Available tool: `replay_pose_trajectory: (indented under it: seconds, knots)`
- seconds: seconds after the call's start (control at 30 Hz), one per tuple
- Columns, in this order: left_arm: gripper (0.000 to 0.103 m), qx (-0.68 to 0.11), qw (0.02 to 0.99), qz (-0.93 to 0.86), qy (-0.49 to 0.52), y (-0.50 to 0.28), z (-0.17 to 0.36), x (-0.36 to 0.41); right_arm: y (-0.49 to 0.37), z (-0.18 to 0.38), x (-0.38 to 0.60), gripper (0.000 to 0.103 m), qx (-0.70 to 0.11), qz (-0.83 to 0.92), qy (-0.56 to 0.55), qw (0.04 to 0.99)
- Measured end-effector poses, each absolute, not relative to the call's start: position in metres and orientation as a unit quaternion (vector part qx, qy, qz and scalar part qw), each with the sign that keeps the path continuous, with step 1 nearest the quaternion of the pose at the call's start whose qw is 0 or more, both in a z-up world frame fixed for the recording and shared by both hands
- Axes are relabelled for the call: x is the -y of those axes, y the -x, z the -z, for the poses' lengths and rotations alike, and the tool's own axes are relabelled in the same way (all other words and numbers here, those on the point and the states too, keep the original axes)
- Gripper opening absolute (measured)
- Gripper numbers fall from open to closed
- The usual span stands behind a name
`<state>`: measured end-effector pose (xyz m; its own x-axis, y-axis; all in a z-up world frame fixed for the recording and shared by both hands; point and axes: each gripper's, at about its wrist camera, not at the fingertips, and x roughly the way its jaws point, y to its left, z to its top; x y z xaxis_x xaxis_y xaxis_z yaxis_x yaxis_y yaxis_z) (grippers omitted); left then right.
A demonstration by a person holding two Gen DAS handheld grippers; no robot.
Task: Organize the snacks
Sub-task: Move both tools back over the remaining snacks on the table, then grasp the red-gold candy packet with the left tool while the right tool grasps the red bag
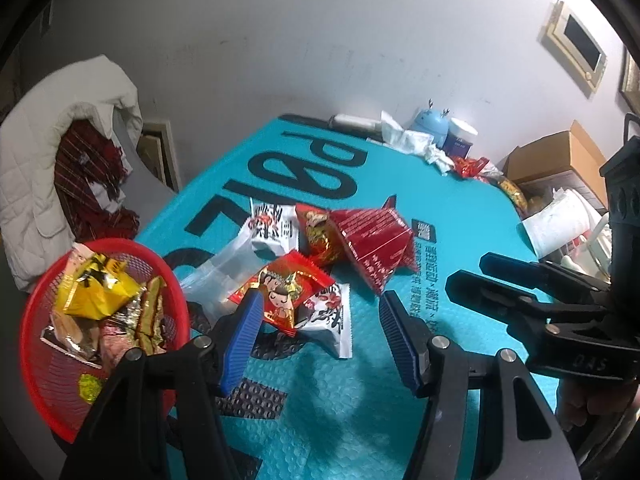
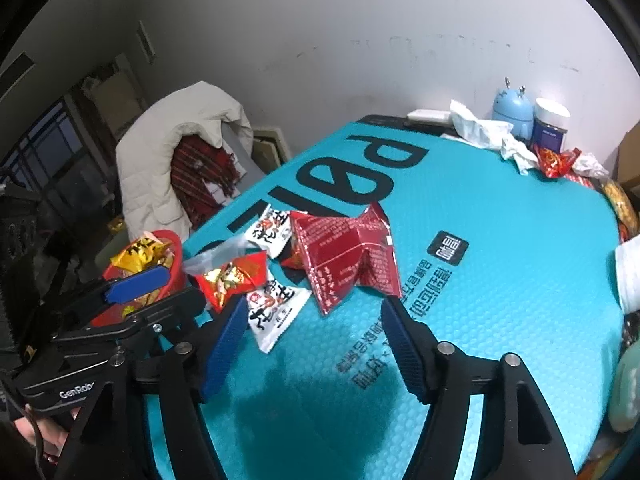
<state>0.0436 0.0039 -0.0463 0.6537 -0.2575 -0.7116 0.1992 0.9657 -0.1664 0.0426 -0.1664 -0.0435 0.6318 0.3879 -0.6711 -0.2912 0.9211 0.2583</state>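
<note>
Teal table mat point(image 1: 460, 184) carries loose snack packets point(image 1: 304, 276) at frame centre; a red basket point(image 1: 36, 344) sits lower left. Left gripper point(image 1: 316, 316) and right gripper point(image 2: 312, 328) both stand wide, holding nothing. Risk: overlapping wrappers may cause a double pick or slip.

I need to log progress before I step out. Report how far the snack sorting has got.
Done: the red basket already holds several snacks, including a yellow packet.
In hand: nothing. The left claw and right claw are both open and empty, over the loose pile.
Left: the cartoon-print red packet, two white packets, a dark red packet and a clear wrapper lie on the teal mat.
</note>
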Motion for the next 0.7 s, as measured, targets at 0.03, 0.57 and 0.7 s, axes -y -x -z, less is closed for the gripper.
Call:
replay_pose_trajectory:
  seconds: [0.03, 0.57, 0.7]
  knots:
    - [0.059, -0.401, 0.907, 0.126, 0.038, -0.047, 0.049, -0.004, -0.045, 0.046, 0.166, 0.073, -0.388, -0.187, -0.062, 0.9]
    - [0.059, -0.44, 0.889, 0.127, 0.019, -0.092, 0.078, -0.008, -0.099, 0.071, 0.158, 0.09, -0.402, -0.172, -0.051, 0.898]
    - [0.059, -0.441, 0.888, 0.132, 0.01, -0.098, 0.08, -0.005, -0.119, 0.079, 0.153, 0.09, -0.406, -0.178, -0.052, 0.895]
